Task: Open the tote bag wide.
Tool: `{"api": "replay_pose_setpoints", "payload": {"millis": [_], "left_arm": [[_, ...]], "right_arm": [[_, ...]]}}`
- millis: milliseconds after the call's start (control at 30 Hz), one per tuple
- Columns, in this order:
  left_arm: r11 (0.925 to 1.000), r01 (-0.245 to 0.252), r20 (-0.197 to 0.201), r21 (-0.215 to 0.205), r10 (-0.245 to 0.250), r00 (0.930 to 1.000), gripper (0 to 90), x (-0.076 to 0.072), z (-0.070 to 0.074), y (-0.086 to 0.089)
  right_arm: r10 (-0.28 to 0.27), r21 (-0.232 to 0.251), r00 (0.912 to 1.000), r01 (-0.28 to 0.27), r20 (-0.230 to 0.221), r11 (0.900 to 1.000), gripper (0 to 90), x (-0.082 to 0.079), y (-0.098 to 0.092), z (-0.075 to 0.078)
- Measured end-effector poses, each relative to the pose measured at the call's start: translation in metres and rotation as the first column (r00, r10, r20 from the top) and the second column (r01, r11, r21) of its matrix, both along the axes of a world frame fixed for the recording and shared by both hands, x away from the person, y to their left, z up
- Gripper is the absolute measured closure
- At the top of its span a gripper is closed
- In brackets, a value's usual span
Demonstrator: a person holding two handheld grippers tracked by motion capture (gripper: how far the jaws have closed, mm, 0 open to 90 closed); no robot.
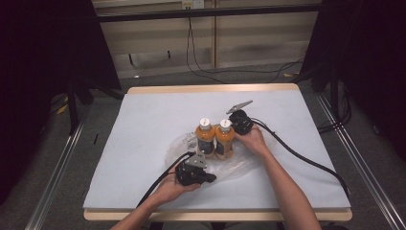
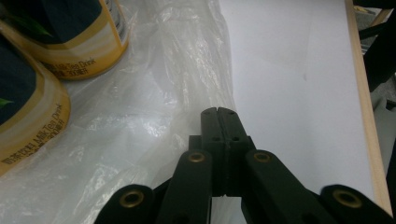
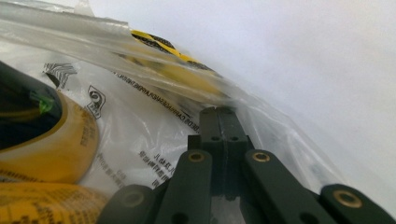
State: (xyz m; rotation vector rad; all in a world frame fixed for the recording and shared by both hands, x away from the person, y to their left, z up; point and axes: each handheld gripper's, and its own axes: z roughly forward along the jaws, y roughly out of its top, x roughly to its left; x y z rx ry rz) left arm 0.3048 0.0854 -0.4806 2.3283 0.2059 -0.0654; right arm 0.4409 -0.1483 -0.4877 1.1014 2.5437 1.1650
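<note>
White counter point(image 1: 143, 143) bears two bottles point(image 1: 215, 139) standing on the plastic bag point(image 2: 140, 116), not yet bagged. Your left gripper point(image 2: 218, 111) and right gripper point(image 3: 217, 110) jaws are closed on the film at their tips.

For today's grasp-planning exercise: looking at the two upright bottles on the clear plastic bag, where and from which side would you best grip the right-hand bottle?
Grip the right-hand bottle across its orange body, below the white cap, coming in level from its right side. It stands upright, and the left bottle stands close against its other side, probably leaving no room for a jaw there. The right hand-held gripper is already on the open side.
</note>
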Motion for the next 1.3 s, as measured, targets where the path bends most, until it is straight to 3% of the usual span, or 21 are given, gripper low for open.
{"api": "replay_pose_setpoints", "payload": {"millis": [67,167,233,267,300,333,367,433,467,500,533,633,767,800,1000,1033,1067,1200,1233,1267,1300], "left_arm": [[1.0000,0.006,-0.004,-0.006,-0.006,1.0000,90.0,0.001,0.000,0.000],[0.9998,0.013,0.006,0.017,-0.013,0.9999,90.0,0.003,0.001,0.001],[1.0000,0.004,-0.001,0.000,-0.004,1.0000,90.0,0.004,0.000,0.003],[0.9996,-0.001,-0.002,0.027,0.001,1.0000,90.0,0.006,0.002,0.005],[0.9998,-0.012,-0.010,-0.015,0.012,0.9999,90.0,0.007,-0.001,0.005],[0.9998,-0.011,-0.007,0.015,0.011,0.9999,90.0,0.008,0.001,0.008],[0.9999,-0.010,-0.013,-0.003,0.010,0.9999,90.0,0.009,0.000,0.009],[0.9998,-0.010,-0.005,0.017,0.010,0.9999,90.0,0.008,0.001,0.011],[1.0000,-0.005,-0.007,-0.003,0.005,1.0000,90.0,0.007,0.000,0.011],[0.9995,-0.002,0.000,0.031,0.002,1.0000,90.0,0.007,0.002,0.012],[1.0000,-0.003,-0.003,0.005,0.003,1.0000,90.0,0.005,0.000,0.013],[0.9999,0.008,0.024,0.010,-0.008,0.9997,90.0,-0.002,0.001,0.018],[0.9995,0.004,-0.001,0.031,-0.004,1.0000,90.0,-0.002,0.003,0.022],[0.9999,0.002,0.000,0.014,-0.002,1.0000,90.0,-0.003,0.002,0.022],[0.9999,0.011,-0.009,0.002,-0.011,0.9999,90.0,-0.007,0.001,0.023],[0.9993,0.019,-0.003,0.031,-0.019,0.9998,90.0,-0.007,0.003,0.023],[0.9998,0.014,-0.009,0.011,-0.014,0.9999,90.0,-0.009,0.002,0.023],[0.9994,0.027,-0.001,0.020,-0.027,0.9996,90.0,-0.013,0.003,0.022],[0.9987,0.028,0.014,0.043,-0.028,0.9995,90.0,-0.015,0.004,0.022],[0.9984,0.043,0.007,0.036,-0.043,0.9990,90.0,-0.015,0.004,0.021],[0.9973,0.048,0.006,0.055,-0.049,0.9988,90.0,-0.016,0.005,0.020]], "right_arm": [[-0.006,0.002,1.0000,0.006,-0.008,1.000,90.0,0.003,0.001,0.000],[-0.015,0.007,0.9998,0.015,-0.015,1.000,90.0,0.007,0.002,0.000],[-0.014,0.004,0.9998,0.014,-0.012,1.000,90.0,0.009,0.004,0.000],[-0.015,0.005,0.9998,0.015,-0.011,1.000,90.0,0.010,0.004,0.000],[-0.018,-0.001,0.9997,0.018,-0.014,1.000,90.0,0.011,0.005,0.000],[-0.019,0.003,0.9998,0.019,-0.011,1.000,90.0,0.013,0.006,0.000],[-0.020,0.005,0.9997,0.020,-0.013,1.000,90.0,0.013,0.006,0.000],[-0.026,0.009,0.9996,0.026,-0.011,1.000,90.0,0.015,0.007,-0.001],[-0.033,0.011,0.9994,0.033,-0.014,0.999,90.0,0.015,0.007,-0.001],[-0.042,0.004,0.9990,0.042,-0.014,0.999,90.0,0.015,0.008,0.000],[-0.038,0.003,0.9992,0.038,-0.011,0.999,90.0,0.016,0.008,0.000],[-0.040,-0.014,0.9991,0.041,0.009,0.999,90.0,0.017,0.011,0.000],[-0.049,-0.019,0.9986,0.050,0.019,0.999,90.0,0.019,0.013,0.000],[-0.062,-0.012,0.9980,0.062,0.013,0.998,90.0,0.020,0.014,-0.001],[-0.068,-0.001,0.9976,0.068,0.014,0.998,90.0,0.024,0.015,-0.002],[-0.072,0.003,0.9973,0.072,0.014,0.997,90.0,0.025,0.015,-0.002],[-0.075,-0.004,0.9970,0.075,0.018,0.997,90.0,0.026,0.015,-0.002],[-0.092,-0.005,0.9954,0.092,0.028,0.996,90.0,0.030,0.017,-0.002],[-0.092,-0.020,0.9951,0.093,0.036,0.995,90.0,0.030,0.019,-0.002],[-0.094,-0.031,0.9947,0.095,0.040,0.995,90.0,0.031,0.021,-0.001],[-0.088,-0.037,0.9951,0.090,0.046,0.995,90.0,0.031,0.022,-0.001]]}}
